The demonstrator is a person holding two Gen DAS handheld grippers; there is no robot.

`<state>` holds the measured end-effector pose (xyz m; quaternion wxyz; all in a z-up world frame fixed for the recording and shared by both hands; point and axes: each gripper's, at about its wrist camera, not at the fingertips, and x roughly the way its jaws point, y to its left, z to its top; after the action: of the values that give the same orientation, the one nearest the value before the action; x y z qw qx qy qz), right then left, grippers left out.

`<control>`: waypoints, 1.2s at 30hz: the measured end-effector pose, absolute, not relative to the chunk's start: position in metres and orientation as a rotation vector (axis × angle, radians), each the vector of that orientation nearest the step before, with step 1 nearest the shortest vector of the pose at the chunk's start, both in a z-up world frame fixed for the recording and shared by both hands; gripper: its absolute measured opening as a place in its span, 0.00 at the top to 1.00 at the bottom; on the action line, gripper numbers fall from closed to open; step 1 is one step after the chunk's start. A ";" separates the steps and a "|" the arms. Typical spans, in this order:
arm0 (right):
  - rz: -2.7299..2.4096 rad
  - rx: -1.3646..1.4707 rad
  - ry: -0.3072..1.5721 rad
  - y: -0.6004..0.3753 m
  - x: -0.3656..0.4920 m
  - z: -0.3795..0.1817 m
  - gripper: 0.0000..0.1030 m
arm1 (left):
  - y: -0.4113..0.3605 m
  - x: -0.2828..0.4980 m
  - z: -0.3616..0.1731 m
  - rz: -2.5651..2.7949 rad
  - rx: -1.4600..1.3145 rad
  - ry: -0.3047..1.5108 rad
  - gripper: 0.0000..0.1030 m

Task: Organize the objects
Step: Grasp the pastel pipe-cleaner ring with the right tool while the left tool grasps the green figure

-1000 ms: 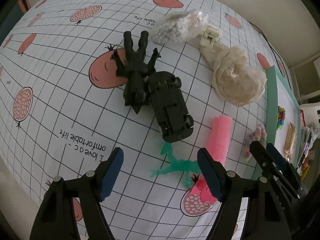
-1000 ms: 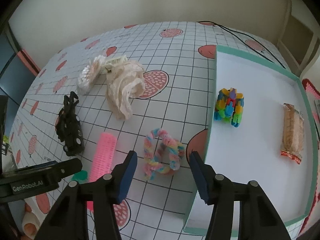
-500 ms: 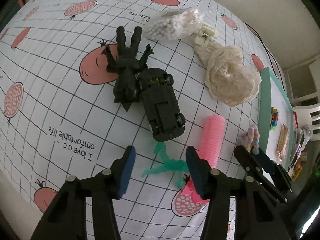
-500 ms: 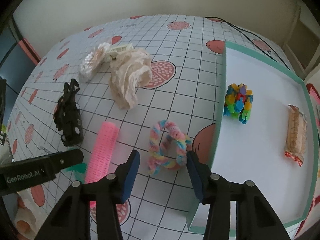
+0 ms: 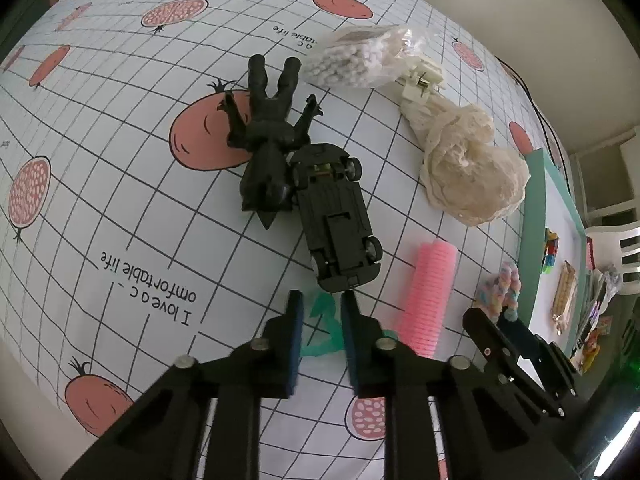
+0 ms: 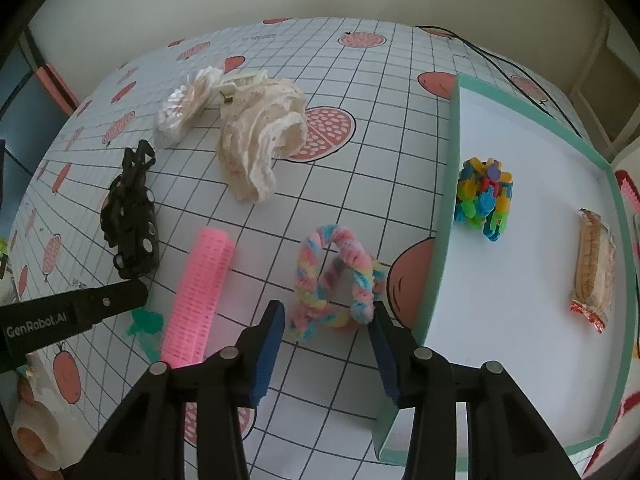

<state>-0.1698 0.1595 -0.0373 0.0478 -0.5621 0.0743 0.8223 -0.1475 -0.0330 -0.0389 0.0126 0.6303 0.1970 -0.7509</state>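
Left wrist view first: the gridded white cloth with pink fruit prints [image 5: 120, 200] covering the counter has writing on it, upside down from here, reading "I love a c... omfortable life". The left tongs [image 5: 320, 304] have narrowed to a slim gap around one small green plastic figure [image 5: 324, 320]; can't tell if the pads actually touch it.

Just past that lies one black toy car [image 5: 336, 220] on its roof, touching one black action figure [image 5: 268, 140] lying flat. Further out: one clear bag of small white beads [image 5: 356, 60], one cream hair claw clip [image 5: 420, 80] and one bundle of cream lace [image 5: 468, 168]. One pink ribbed hair roller [image 5: 428, 296] sits just beside the car.

Right wrist view: the other tool's arm reads "GenRobot.AI". The right tongs [image 6: 328, 320] are spread wide, holding nothing, with one pastel rainbow twisted pipe-cleaner loop [image 6: 336, 276] lying between the fingertips. Just beside it is one teal-rimmed white tray [image 6: 448, 184], which holds one cluster of bright plastic linking pieces [image 6: 484, 196] and one wrapped biscuit pack [image 6: 592, 264], well apart.
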 end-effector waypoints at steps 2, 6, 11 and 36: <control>2.502 -1.721 0.220 0.159 -0.170 -0.038 0.57 | -0.033 -0.148 -0.038 -2.342 1.965 0.624 0.86; 2.500 -1.725 0.204 0.159 -0.170 -0.038 0.58 | -0.031 -0.149 -0.036 -2.347 1.963 0.606 0.86; 2.490 -1.723 0.192 0.161 -0.169 -0.038 0.69 | -0.033 -0.147 -0.035 -2.349 1.960 0.605 0.86; 2.640 -1.504 0.331 0.171 -0.164 -0.007 0.77 | -0.042 -0.137 -0.008 -2.458 1.855 0.606 0.88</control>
<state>-0.1640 0.1715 -0.0071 0.0426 -0.4918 0.1083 0.8629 -0.1369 -0.0422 -0.0076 0.0018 0.5910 0.1932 -0.7832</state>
